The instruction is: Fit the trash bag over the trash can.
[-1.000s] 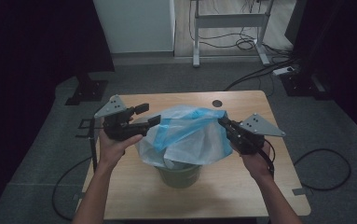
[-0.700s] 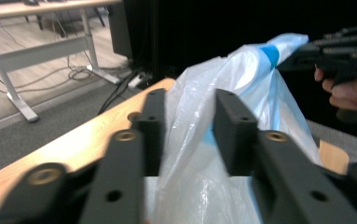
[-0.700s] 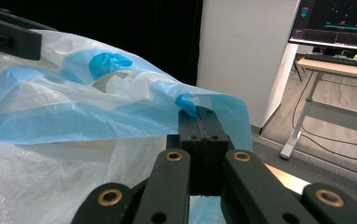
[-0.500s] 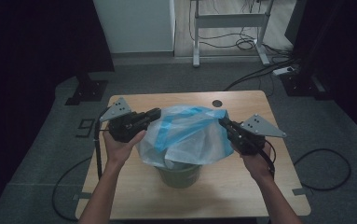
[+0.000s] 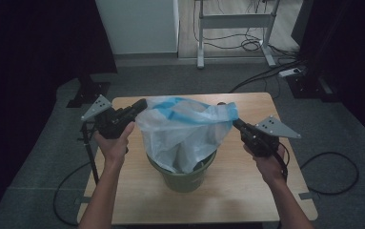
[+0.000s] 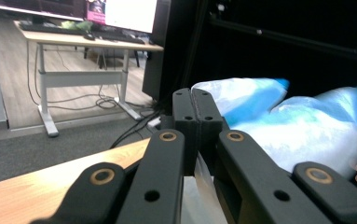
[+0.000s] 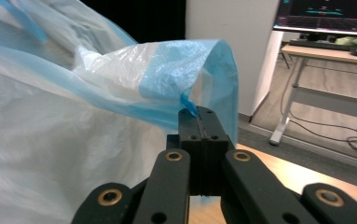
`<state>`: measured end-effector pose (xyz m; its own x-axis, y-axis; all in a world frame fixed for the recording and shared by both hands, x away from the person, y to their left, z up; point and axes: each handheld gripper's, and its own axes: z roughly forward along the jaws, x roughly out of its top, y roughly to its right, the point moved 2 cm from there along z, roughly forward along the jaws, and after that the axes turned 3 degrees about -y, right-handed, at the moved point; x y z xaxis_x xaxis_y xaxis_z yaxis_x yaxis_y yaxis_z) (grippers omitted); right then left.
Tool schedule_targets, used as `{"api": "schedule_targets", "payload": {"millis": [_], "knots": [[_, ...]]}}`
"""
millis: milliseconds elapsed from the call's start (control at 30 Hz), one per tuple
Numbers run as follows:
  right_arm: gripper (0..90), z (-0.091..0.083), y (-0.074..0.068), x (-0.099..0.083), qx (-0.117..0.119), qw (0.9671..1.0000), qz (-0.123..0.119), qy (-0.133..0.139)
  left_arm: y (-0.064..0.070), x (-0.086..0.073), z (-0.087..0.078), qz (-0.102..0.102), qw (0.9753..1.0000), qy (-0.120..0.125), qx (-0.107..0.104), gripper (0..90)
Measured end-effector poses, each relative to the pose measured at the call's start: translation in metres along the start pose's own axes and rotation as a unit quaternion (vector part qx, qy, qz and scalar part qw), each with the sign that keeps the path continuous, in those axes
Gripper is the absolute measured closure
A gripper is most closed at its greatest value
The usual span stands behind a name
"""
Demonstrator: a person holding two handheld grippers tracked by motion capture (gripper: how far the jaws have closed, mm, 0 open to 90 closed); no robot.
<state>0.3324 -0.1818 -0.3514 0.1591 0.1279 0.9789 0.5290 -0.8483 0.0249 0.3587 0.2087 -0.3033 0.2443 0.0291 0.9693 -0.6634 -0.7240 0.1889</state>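
A translucent white bin bag with blue bands (image 5: pixel 185 129) hangs stretched above a green bin (image 5: pixel 184 175) at the middle of the wooden table (image 5: pixel 247 191), its lower part inside the bin. My left gripper (image 5: pixel 141 104) is shut on the bag's left rim, and the film (image 6: pixel 278 121) spreads to the right of its closed jaws. My right gripper (image 5: pixel 235 122) is shut on the bag's right rim, where the blue edge (image 7: pixel 185 79) folds over its closed jaws. The bag's mouth is pulled wide between the two grippers.
Beyond the table stand a white cabinet (image 5: pixel 137 24) and a metal-legged desk (image 5: pixel 237 21), with cables (image 5: pixel 266 71) on the grey floor. A dark stand (image 5: pixel 87 90) sits off the table's left corner. Bare wood lies in front of the bin.
My left gripper has moved right and a little away from me, carrying the bag's left rim. The right gripper has held its place and the bag is spread wider.
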Motion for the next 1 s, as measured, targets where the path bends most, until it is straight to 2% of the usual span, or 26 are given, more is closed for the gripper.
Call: {"api": "schedule_targets", "payload": {"millis": [67, 133, 233, 300, 333, 400, 533, 600, 633, 700, 733, 767, 800, 867, 900, 933, 967, 1000], "knots": [[89.3, 0.000, 0.008, 0.008, -0.011, 0.9999, 0.004, 0.004, -0.003, 0.001, -0.004, -0.003, 1.0000, 0.009, 0.001, 89.9], [89.3, -0.003, 0.011, 0.012, -0.012, 0.9999, 0.005, 0.010, -0.003, 0.002, -0.009, -0.003, 0.9999, 0.017, -0.001, 89.9], [89.3, -0.011, 0.007, 0.014, -0.007, 0.9998, 0.002, 0.020, 0.006, -0.003, -0.022, 0.008, 0.9996, 0.024, -0.013, 89.9], [89.3, -0.019, 0.001, 0.008, 0.003, 0.9998, 0.002, 0.022, 0.013, -0.014, -0.034, 0.004, 0.9993, 0.028, -0.026, 89.8], [89.3, -0.019, 0.001, 0.008, 0.003, 0.9998, 0.002, 0.022, 0.013, -0.014, -0.034, 0.004, 0.9993, 0.028, -0.026, 89.8], [89.3, -0.031, -0.007, -0.006, 0.021, 0.9995, 0.014, 0.021, 0.018, -0.033, -0.048, 0.000, 0.9991, 0.027, -0.033, 89.8], [89.3, -0.042, -0.020, -0.027, 0.042, 0.9989, 0.016, 0.013, 0.017, -0.059, -0.060, -0.020, 0.9988, 0.015, -0.043, 89.8], [89.3, -0.044, -0.024, -0.036, 0.049, 0.9986, 0.019, 0.006, 0.015, -0.070, -0.064, -0.027, 0.9985, 0.009, -0.046, 89.8], [89.3, -0.044, -0.024, -0.036, 0.049, 0.9986, 0.019, 0.006, 0.015, -0.070, -0.064, -0.027, 0.9985, 0.009, -0.046, 89.8], [89.2, -0.045, -0.031, -0.052, 0.064, 0.9975, 0.027, -0.008, 0.013, -0.086, -0.071, -0.035, 0.9982, 0.002, -0.049, 89.7], [89.2, -0.045, -0.033, -0.058, 0.070, 0.9970, 0.030, -0.011, 0.013, -0.086, -0.071, -0.035, 0.9982, 0.002, -0.049, 89.7], [89.2, -0.046, -0.035, -0.063, 0.078, 0.9963, 0.035, -0.015, 0.011, -0.094, -0.075, -0.046, 0.9973, 0.000, -0.058, 89.7], [89.2, -0.046, -0.035, -0.063, 0.078, 0.9963, 0.035, -0.015, 0.011, -0.094, -0.075, -0.046, 0.9973, 0.000, -0.058, 89.7], [89.3, -0.048, -0.038, -0.073, 0.086, 0.9952, 0.041, -0.022, 0.009, -0.105, -0.077, -0.056, 0.9963, -0.006, -0.065, 89.7], [89.3, -0.050, -0.040, -0.083, 0.095, 0.9938, 0.050, -0.029, 0.009, -0.114, -0.078, -0.060, 0.9950, -0.013, -0.078, 89.7], [89.3, -0.050, -0.040, -0.083, 0.095, 0.9938, 0.050, -0.029, 0.009, -0.114, -0.078, -0.060, 0.9950, -0.013, -0.078, 89.6], [89.2, -0.053, -0.043, -0.093, 0.103, 0.9924, 0.056, -0.038, 0.009, -0.120, -0.079, -0.060, 0.9945, -0.020, -0.083, 89.6], [89.2, -0.053, -0.043, -0.093, 0.103, 0.9924, 0.056, -0.038, 0.009, -0.125, -0.080, -0.059, 0.9942, -0.026, -0.087, 89.6]]}}
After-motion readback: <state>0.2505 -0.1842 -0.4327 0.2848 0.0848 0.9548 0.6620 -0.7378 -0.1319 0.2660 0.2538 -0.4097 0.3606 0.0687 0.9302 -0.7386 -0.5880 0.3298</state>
